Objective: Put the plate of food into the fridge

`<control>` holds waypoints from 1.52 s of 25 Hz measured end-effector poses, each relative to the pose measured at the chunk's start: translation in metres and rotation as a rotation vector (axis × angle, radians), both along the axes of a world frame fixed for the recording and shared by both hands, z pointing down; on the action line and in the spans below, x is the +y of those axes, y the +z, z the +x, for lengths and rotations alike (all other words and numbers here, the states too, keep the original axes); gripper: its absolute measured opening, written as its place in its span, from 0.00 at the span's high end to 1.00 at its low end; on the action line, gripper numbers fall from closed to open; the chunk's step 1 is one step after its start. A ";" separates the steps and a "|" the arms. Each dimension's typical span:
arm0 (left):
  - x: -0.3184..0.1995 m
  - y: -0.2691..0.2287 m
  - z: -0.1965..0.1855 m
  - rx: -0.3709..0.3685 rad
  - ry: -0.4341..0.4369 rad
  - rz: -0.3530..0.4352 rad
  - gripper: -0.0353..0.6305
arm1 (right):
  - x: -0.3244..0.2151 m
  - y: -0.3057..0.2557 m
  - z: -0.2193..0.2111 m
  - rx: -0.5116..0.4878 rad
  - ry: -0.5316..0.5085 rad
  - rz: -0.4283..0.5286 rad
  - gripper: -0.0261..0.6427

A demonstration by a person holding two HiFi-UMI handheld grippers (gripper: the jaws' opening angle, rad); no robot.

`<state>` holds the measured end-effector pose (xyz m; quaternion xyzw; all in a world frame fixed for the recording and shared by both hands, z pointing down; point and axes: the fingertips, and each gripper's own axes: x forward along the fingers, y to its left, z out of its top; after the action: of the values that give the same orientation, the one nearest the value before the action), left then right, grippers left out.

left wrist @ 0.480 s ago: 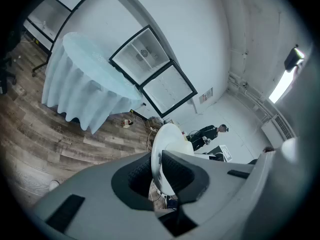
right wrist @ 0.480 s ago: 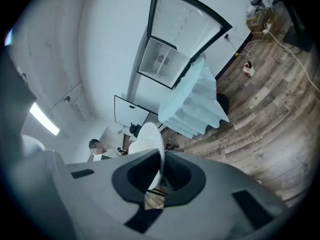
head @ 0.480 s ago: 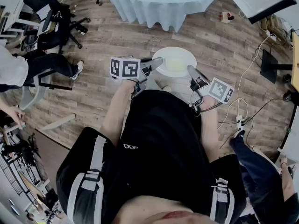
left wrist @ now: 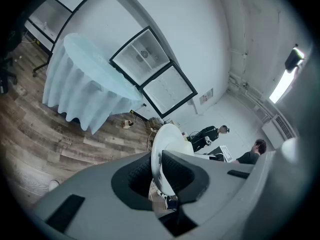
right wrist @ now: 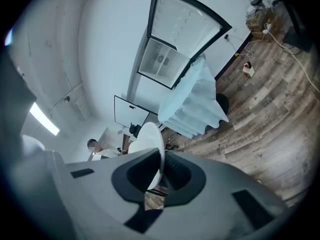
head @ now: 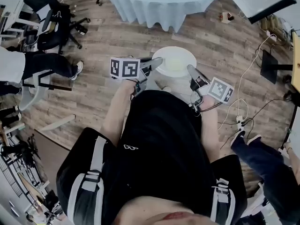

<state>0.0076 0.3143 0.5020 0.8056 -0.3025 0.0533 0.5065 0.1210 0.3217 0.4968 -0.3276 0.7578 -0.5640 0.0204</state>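
Observation:
In the head view a white plate (head: 174, 61) with pale food is carried level over the wooden floor, in front of the person's body. My left gripper (head: 157, 62) is shut on its left rim and my right gripper (head: 191, 70) on its right rim. The left gripper view shows the plate (left wrist: 162, 146) edge-on, pinched between the ribbed pads of the left gripper (left wrist: 159, 176). The same plate (right wrist: 151, 139) sits in the right gripper (right wrist: 159, 176). Ahead, a glass-door fridge (left wrist: 150, 74) stands against the wall, its doors closed; the fridge (right wrist: 175, 44) also shows in the right gripper view.
A round table with a pale blue cloth (head: 161, 3) stands just ahead, between me and the fridge. Office chairs (head: 51, 22) and seated people are at the left. Cables and a power strip (head: 241, 121) lie on the floor at the right, beside a person's legs (head: 262, 163).
The plate and both grippers have barely shifted. The person at the left edge has drawn back, and the legs at the lower right have moved.

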 end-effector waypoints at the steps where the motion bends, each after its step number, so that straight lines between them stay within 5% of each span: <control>1: 0.000 0.001 0.001 -0.001 0.001 -0.001 0.88 | 0.001 0.001 0.001 -0.001 0.003 -0.001 0.92; 25: -0.016 0.001 -0.001 -0.043 0.025 -0.010 0.88 | -0.004 0.013 -0.001 -0.092 0.056 -0.053 0.92; 38: -0.089 0.009 0.016 -0.035 0.107 -0.032 0.88 | -0.067 0.017 0.009 -0.141 0.175 -0.086 0.92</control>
<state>0.0233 0.2252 0.5111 0.8115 -0.2669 0.0991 0.5103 0.1302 0.2548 0.5136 -0.3528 0.6981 -0.6134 0.1088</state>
